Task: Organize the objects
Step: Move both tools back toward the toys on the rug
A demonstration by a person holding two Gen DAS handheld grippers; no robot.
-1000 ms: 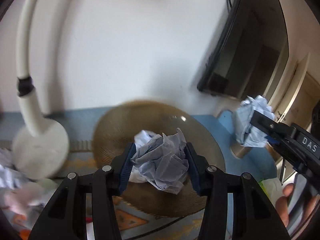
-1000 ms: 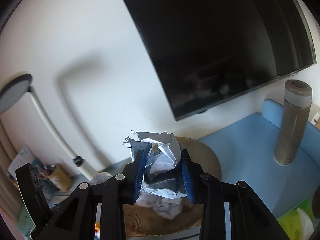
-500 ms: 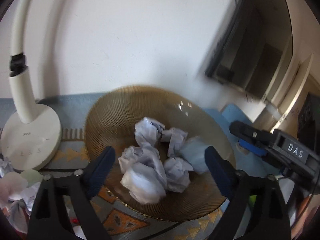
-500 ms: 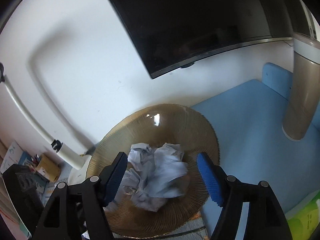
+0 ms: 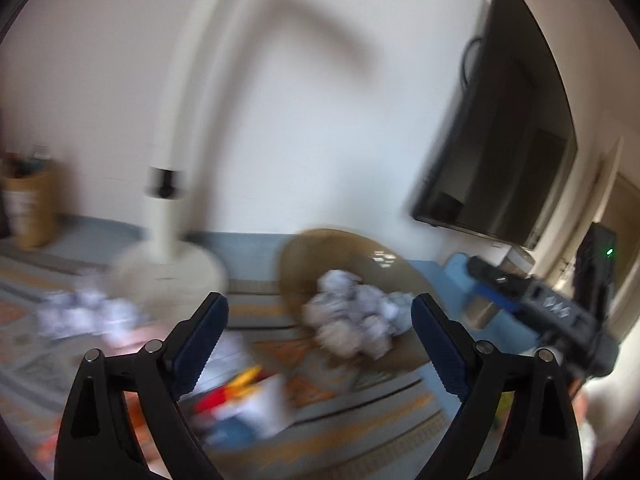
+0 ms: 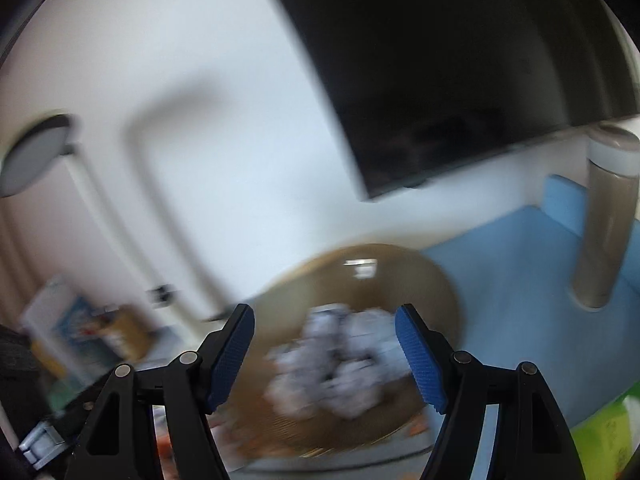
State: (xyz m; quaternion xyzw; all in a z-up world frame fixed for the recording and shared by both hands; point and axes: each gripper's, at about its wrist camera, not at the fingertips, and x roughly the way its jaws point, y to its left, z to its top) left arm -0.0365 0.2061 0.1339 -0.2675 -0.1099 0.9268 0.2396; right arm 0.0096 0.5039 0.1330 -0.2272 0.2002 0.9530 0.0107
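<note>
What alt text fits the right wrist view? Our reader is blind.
The open, empty right gripper hangs over a brown bowl of crumpled paper balls. A bottle stands on a blue mat at right, under a dark screen.

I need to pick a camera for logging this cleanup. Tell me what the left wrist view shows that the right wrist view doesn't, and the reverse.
Only the left wrist view: loose crumpled paper lying on the patterned mat near the lamp base, plus the right gripper seen from the side.

Only the right wrist view: the lamp head and the full tall tumbler on the blue surface.

Both: the brown bowl holding paper balls, the dark screen, and open, empty fingers.
</note>
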